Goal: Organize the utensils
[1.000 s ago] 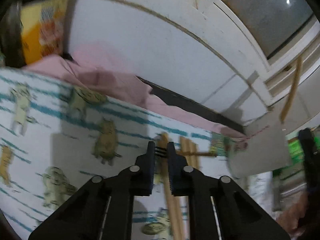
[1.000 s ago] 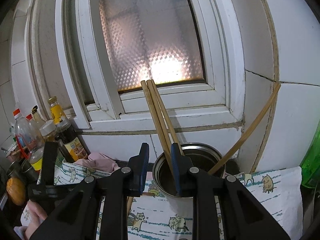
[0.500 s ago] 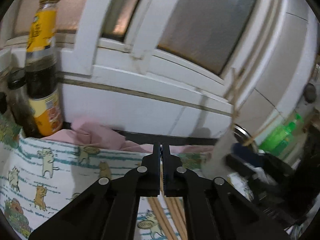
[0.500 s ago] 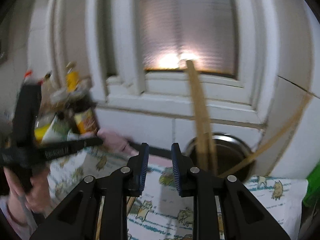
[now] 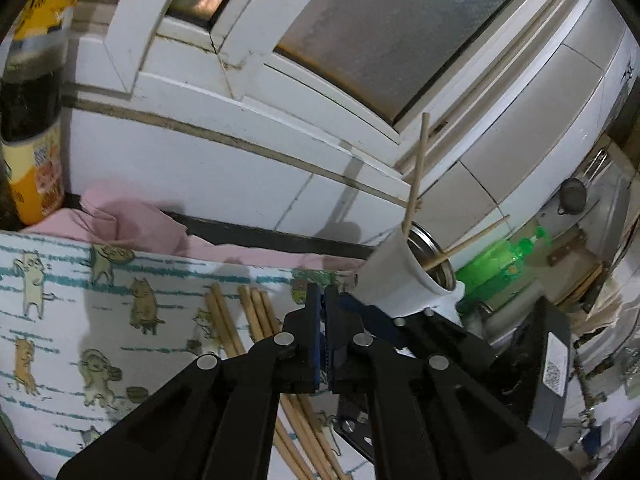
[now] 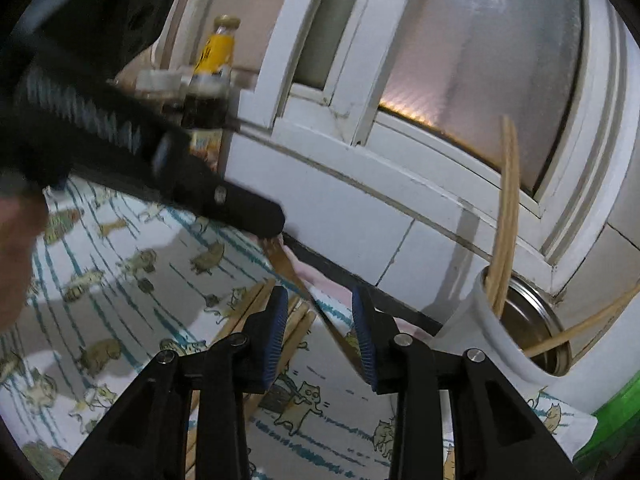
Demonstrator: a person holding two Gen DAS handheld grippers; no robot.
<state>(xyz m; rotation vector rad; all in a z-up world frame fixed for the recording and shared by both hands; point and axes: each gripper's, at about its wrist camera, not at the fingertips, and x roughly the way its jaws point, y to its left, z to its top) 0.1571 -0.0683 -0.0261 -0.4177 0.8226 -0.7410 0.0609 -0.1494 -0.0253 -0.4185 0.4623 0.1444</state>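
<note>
My left gripper (image 5: pixel 323 300) is shut. In the right wrist view its tip (image 6: pixel 272 220) pinches a brown chopstick (image 6: pixel 320 304), which slants down off the cloth. That stick passes between the fingers of my open right gripper (image 6: pixel 320 320) without being pressed. Loose chopsticks (image 5: pixel 256 312) (image 6: pixel 244 312) lie on the cat-print cloth (image 5: pixel 60 300) (image 6: pixel 120 280). To the right stands a white holder with a steel lining (image 5: pixel 400 280) (image 6: pixel 500 340). Chopsticks (image 5: pixel 416 176) (image 6: pixel 506 220) lean in it.
A dark sauce bottle with a yellow label (image 5: pixel 32 140) (image 6: pixel 212 80) stands at the far left by the tiled wall and window frame. A pink rag (image 5: pixel 132 224) lies behind the cloth. A green bottle (image 5: pixel 500 268) sits right of the holder. A hand (image 6: pixel 16 248) is at the left edge.
The left gripper shut over the loose chopsticks and lifted off the cloth. The right gripper left its pair in the holder, swung left and down, and opened wider.
</note>
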